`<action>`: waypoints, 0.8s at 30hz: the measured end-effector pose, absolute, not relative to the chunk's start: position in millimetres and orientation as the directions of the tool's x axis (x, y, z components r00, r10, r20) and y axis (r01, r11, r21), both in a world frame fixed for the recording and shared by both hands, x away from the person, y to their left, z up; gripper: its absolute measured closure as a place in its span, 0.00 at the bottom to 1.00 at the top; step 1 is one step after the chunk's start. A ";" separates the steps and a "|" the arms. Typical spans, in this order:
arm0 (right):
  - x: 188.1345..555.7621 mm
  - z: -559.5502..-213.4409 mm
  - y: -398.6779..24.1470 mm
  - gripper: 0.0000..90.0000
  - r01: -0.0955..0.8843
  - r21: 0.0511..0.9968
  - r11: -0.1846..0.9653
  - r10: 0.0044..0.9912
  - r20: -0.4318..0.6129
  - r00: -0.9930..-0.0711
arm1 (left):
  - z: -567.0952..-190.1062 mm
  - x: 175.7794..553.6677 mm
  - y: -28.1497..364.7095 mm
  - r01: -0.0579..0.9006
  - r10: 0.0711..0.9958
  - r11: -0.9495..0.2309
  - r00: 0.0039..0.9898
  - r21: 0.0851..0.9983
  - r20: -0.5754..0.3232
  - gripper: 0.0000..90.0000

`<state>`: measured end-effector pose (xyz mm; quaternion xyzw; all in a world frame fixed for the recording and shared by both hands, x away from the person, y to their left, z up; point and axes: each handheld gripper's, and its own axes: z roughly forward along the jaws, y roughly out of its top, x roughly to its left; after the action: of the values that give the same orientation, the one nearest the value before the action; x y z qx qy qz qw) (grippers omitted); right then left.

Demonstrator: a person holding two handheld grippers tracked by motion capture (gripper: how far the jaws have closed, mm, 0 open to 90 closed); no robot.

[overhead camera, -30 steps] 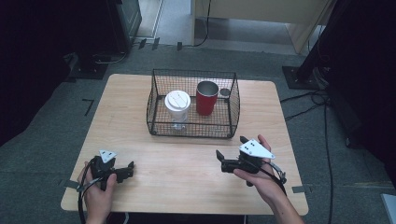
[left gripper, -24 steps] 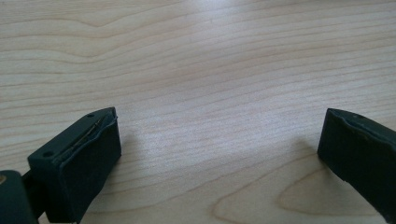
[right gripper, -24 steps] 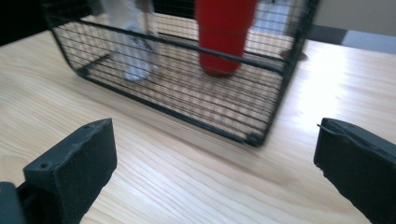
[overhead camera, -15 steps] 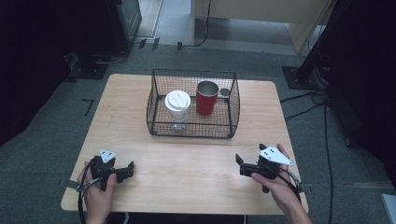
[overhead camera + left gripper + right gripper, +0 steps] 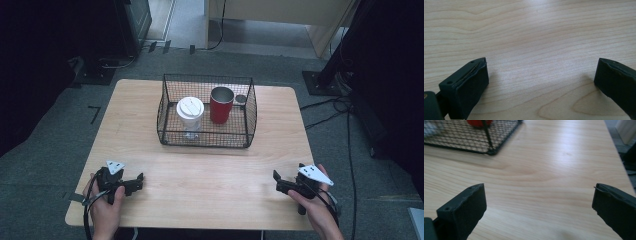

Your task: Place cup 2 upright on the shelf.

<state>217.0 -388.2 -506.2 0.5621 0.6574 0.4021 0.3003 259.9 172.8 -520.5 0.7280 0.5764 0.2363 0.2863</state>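
A black wire basket (image 5: 205,138) stands at the middle of the wooden table (image 5: 210,172). Inside it are a white lidded cup (image 5: 190,112) on the left and a red cup (image 5: 221,105) on the right, with a small grey round thing (image 5: 241,99) behind the red cup. My left gripper (image 5: 137,180) rests near the front left corner, open, with bare wood between its jaws (image 5: 541,75). My right gripper (image 5: 278,181) lies near the front right corner, open and holding nothing (image 5: 539,200). The basket's near corner (image 5: 461,135) and the red cup's base (image 5: 477,122) appear far ahead of it.
A wide strip of bare wood runs between the basket and the two grippers. The table's right edge (image 5: 619,157) lies close to the right gripper. Cables (image 5: 335,107) and dark stands (image 5: 330,70) sit on the grey floor around the table.
My right gripper has drawn back toward the front right corner of the table, away from the basket. The left gripper and the basket's contents have stayed put.
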 end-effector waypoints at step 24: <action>213.2 -528.9 -423.2 0.00 0.696 0.718 0.026 0.998 0.024 -0.063 | -520.7 259.8 172.8 0.703 0.975 -0.171 0.223 0.690 0.014 0.00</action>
<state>213.2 -423.2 -528.9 0.6337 0.6681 0.2919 0.2585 259.8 172.8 -520.7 0.7275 0.5765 0.2368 0.2868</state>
